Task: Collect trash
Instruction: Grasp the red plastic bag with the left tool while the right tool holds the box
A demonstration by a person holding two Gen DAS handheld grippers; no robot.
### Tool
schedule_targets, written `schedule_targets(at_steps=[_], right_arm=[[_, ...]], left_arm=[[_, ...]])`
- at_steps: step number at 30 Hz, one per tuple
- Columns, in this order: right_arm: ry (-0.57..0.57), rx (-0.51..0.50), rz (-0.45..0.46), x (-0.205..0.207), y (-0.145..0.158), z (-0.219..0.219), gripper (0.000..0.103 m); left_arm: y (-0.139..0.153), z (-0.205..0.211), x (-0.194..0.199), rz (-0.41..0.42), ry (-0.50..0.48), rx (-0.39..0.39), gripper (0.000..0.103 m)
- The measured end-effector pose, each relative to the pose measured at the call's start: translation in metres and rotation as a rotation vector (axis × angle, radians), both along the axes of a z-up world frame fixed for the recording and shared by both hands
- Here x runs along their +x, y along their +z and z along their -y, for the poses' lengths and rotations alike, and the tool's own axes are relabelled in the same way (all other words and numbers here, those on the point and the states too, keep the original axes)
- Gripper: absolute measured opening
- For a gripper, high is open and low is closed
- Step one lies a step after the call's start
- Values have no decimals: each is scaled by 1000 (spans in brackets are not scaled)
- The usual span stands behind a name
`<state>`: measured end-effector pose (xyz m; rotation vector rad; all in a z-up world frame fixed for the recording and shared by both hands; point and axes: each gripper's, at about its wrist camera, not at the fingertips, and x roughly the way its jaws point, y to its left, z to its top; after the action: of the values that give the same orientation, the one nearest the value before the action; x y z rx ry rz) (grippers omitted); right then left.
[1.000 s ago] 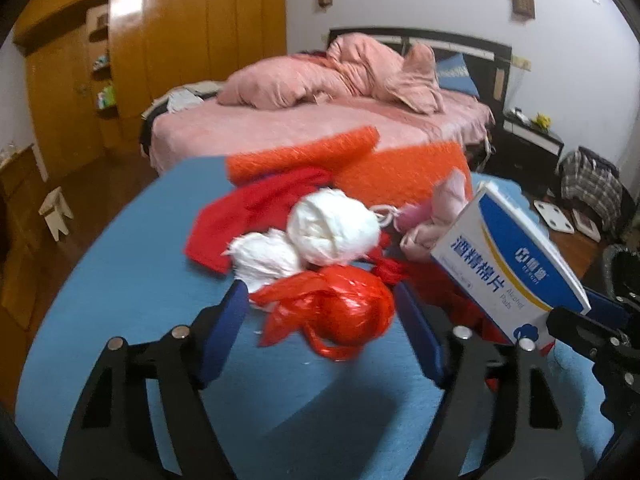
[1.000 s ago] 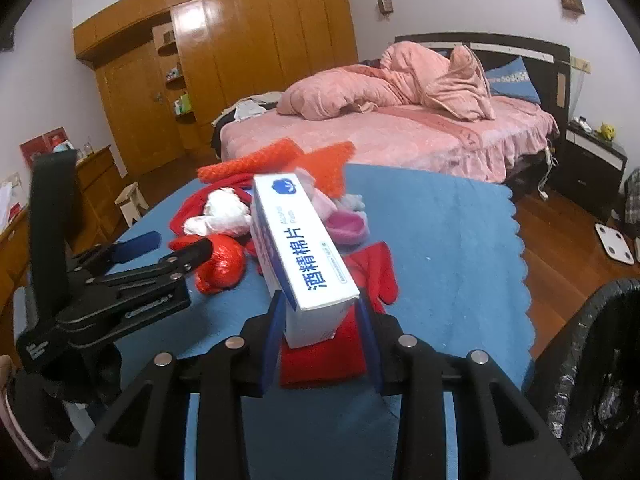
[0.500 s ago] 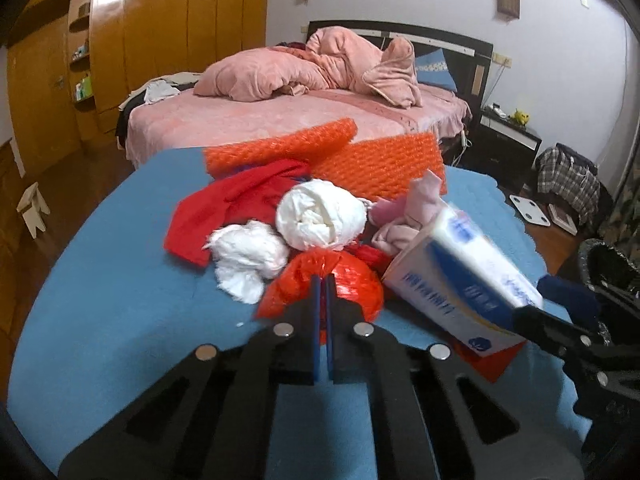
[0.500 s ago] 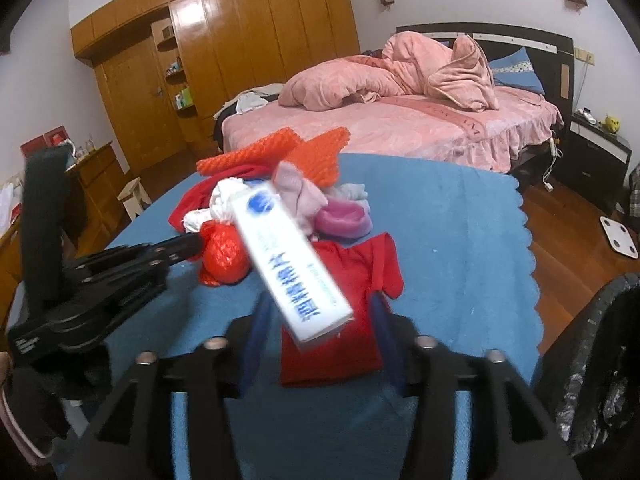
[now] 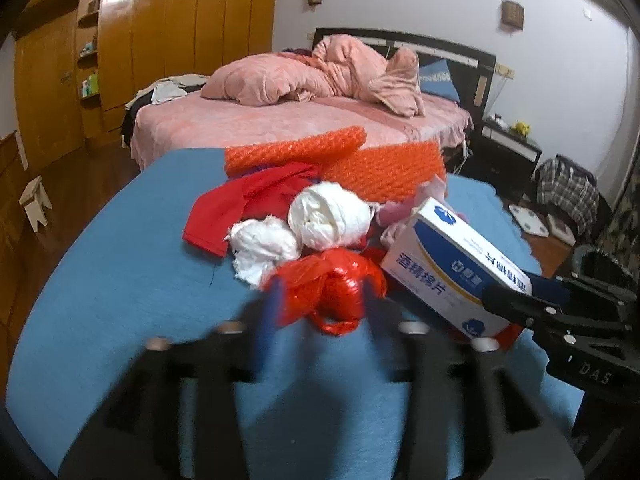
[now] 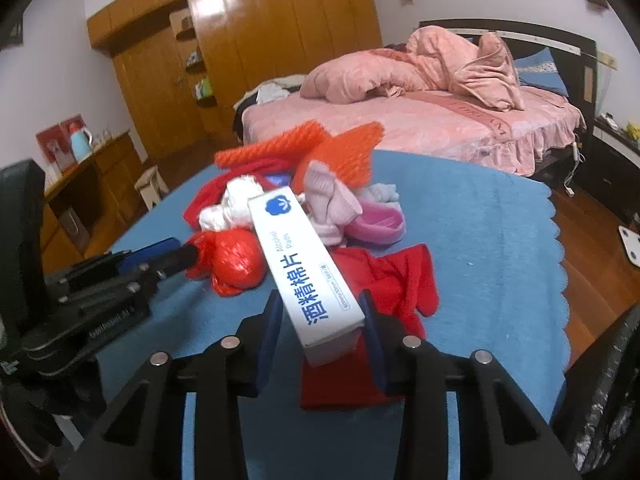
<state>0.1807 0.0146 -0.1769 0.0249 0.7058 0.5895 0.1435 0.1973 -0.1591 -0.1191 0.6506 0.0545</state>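
Observation:
A pile of trash lies on the blue-covered table. A knotted red plastic bag sits between the blurred fingers of my left gripper, whose jaws are opening and not pressing on it. From the right wrist, that left gripper points at the red bag from the left. My right gripper is closing on a white and blue box of alcohol pads, pads against both its sides. The box tilts up to the right of the bag. Two white paper wads lie behind it.
Red cloth, orange bubble wrap and pink socks lie in the pile. Another red cloth lies under the box. A black trash bag stands at the table's right edge. A pink bed stands beyond.
The left jaws stood wide around the red bag, closed fully just short of it, and now spread apart again. The box tipped sideways as the right jaws loosened, then they closed back on it.

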Motion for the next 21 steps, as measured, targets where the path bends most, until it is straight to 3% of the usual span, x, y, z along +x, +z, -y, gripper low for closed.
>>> schedule_targets(at_steps=[3,8,11,15,16,17,21], right_arm=[[-30,-6,18,-5,2,5,38],[-62,-2,7,-3,1,14,38],[-73,5,-2,0,2,18,38],[-76,9,-5,-1,2,18,38],[-77,14,-4,-2,3,18,38],[-78,19,-3,-3,5,18,38],[-75,55,7,-9,17,23,35]], left_arm=[[0,8,8,-2,-11,15,57],[-14,16,32,-64,-31,15,53],[-21,18,42,-110,-46,21,37],[-19,18,38,-85,-48,22,20],[-17,17,36,-75,-41,22,14],[-15,15,33,-65,-36,16,1],[-6,12,15,-26,-26,-9,1]])
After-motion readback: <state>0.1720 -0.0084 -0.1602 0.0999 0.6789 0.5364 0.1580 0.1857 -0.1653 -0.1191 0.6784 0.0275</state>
